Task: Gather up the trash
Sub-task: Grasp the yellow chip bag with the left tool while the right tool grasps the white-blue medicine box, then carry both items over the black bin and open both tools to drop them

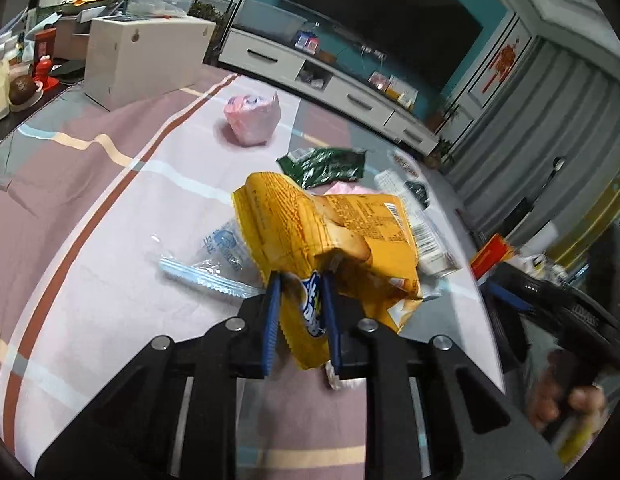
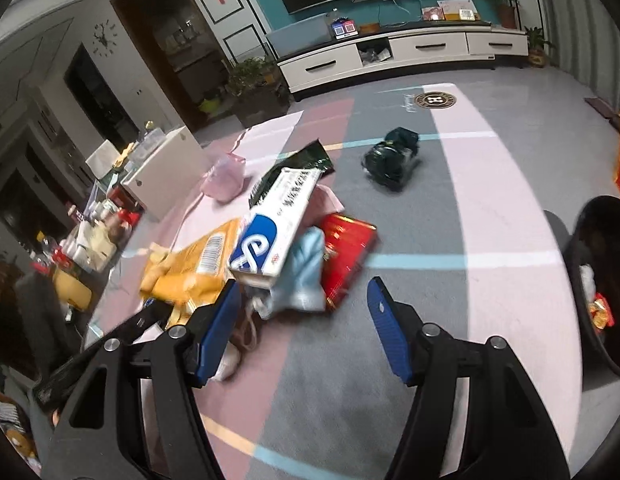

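Striped pink-grey-white cloth (image 1: 110, 208) covers the surface in the left wrist view, w/ a white TV cabinet (image 1: 310, 68) and big dark screen behind it. Left hand-held gripper (image 1: 300, 280) is pinched narrow on a crumpled yellow foil snack bag (image 1: 329, 224); both blue pads press the bag's lower end, rest of the bag stands up above the fingers. Just left of the yellow bag lies a clear plastic wrapper w/ blue print (image 1: 218, 252), flat on the cloth. Beyond the yellow bag: a dark green foil packet (image 1: 325, 164), and further back a pale pink plastic bag (image 1: 252, 120), well apart from the pile. Right of the yellow bag a white carton w/ barcode (image 1: 421, 232) sticks out. A white box (image 1: 142, 56) sits far left of the pink bag. Lower right, blurred: the other gripper and fingers of a hand (image 1: 565, 400).

Right wrist view: same cloth (image 2: 509, 200), same cabinet (image 2: 409, 50) at the back. Right hand-held gripper (image 2: 304, 304) stands wide, nothing between its pads; it hangs near the pile's near edge. Yellow bag (image 2: 190, 268) is left of the pile. Just right of it a white-and-blue carton (image 2: 274, 224) lies tilted on top, then a light blue cloth-like piece (image 2: 306, 276) and a flat red packet (image 2: 345, 252), touching. Green packet (image 2: 298, 168) is behind the carton, pink bag (image 2: 226, 180) left of that. A crumpled dark green-black wrapper (image 2: 393, 160) lies alone, well apart to the right of the pile. Far right edge: a black bin (image 2: 597, 280) w/ some wrappers inside.
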Tool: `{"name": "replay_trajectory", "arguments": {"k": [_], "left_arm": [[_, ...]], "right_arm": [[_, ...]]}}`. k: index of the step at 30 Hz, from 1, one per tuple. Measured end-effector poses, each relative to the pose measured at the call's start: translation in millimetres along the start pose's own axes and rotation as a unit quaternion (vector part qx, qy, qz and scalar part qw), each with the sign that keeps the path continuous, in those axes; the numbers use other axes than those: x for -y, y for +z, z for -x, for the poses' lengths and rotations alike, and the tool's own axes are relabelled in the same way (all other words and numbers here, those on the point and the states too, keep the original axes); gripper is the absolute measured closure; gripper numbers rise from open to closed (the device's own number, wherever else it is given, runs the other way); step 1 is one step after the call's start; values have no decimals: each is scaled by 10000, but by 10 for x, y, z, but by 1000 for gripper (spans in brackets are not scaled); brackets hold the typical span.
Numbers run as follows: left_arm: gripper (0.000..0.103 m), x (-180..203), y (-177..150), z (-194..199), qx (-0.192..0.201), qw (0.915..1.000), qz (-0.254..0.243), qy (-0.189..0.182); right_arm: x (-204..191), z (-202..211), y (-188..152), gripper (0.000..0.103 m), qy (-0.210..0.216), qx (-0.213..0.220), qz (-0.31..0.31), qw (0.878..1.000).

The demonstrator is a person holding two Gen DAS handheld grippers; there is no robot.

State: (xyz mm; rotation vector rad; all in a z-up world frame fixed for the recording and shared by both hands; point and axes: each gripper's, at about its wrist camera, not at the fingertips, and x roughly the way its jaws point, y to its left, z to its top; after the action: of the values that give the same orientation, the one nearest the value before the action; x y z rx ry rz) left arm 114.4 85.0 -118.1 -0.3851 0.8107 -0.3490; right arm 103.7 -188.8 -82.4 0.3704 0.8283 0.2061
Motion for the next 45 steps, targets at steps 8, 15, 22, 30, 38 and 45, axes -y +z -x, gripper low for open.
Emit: {"name": "replay_trajectory", "arguments": {"k": [8,15,22,30,38,45], "left_arm": [[82,-177,172,465,684,9975,154,116],[82,-207,156,413,587,9981,148,144],[81,-232,166,403,545,9983,157,145],[81,-206,165,426,516,9986,107,110],[81,10,123,448,455,9988,-151,42],[81,374,42,397,286,9980,-563,20]], "right_arm": [[-64,-403,337,38,182,-252,-183,9993],[-239,-779,484,38,-85,-515,51,9986],[-397,-933,402,58,-654,-606,701,9936],[-417,-410,375,60,-285,83,651,9974],[-137,258,214,60,-212,403,340,9984],[268,598,-217,60,-586,329,46,9977]]}}
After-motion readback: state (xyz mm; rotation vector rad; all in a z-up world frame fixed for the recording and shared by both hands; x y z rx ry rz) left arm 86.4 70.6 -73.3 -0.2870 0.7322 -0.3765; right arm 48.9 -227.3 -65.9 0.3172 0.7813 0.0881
